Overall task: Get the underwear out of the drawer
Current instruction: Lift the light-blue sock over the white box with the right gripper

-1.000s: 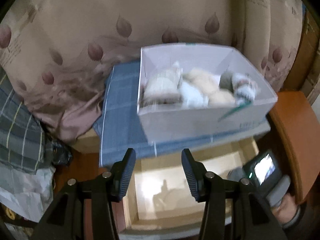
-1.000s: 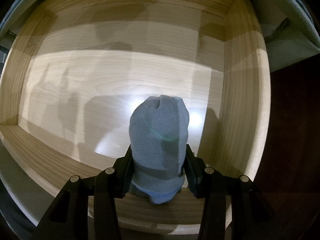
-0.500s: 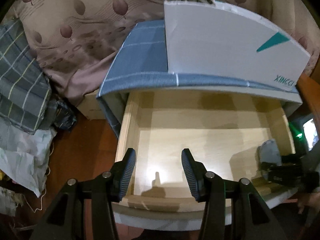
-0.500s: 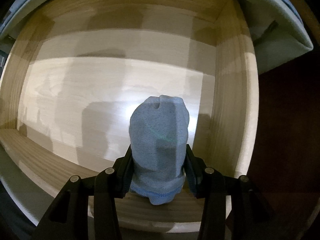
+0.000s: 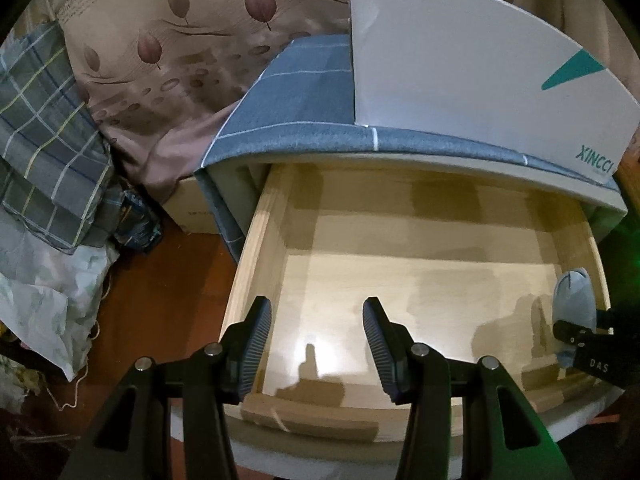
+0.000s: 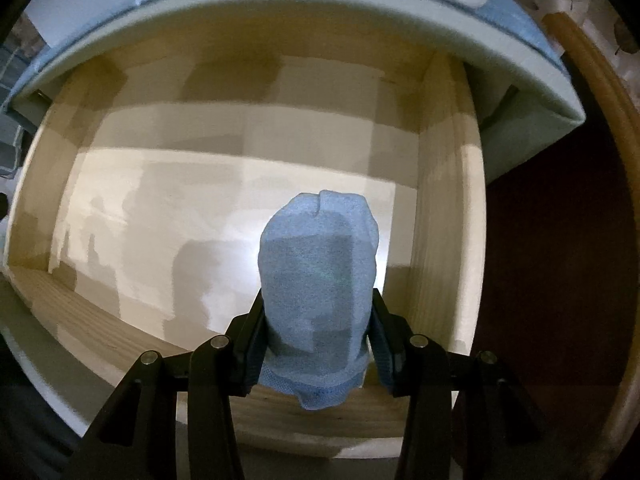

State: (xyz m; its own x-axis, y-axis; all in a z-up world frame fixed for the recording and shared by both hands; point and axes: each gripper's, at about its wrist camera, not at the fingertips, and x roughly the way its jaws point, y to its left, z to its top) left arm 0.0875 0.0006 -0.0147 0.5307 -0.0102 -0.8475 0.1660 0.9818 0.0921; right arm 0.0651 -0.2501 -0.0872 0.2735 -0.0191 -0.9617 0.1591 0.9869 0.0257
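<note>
Your right hand-held gripper (image 6: 318,332) is pinching the rolled blue underwear (image 6: 318,292) and has lifted it a bit since a second ago, though it's still over the drawer (image 5: 256,248), near the right wall. Your left hand-held gripper (image 5: 316,350) has dropped to the drawer's front edge, spread with nothing in it, so I'd say the roll just needs carrying clear.

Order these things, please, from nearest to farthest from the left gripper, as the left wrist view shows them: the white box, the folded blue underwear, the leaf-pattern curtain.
1. Blue underwear: at the drawer's right side, held in the right gripper, nearest the left gripper.
2. White box: on top of the cabinet, behind the open drawer.
3. Leaf-pattern curtain: at the back left, farthest.
</note>
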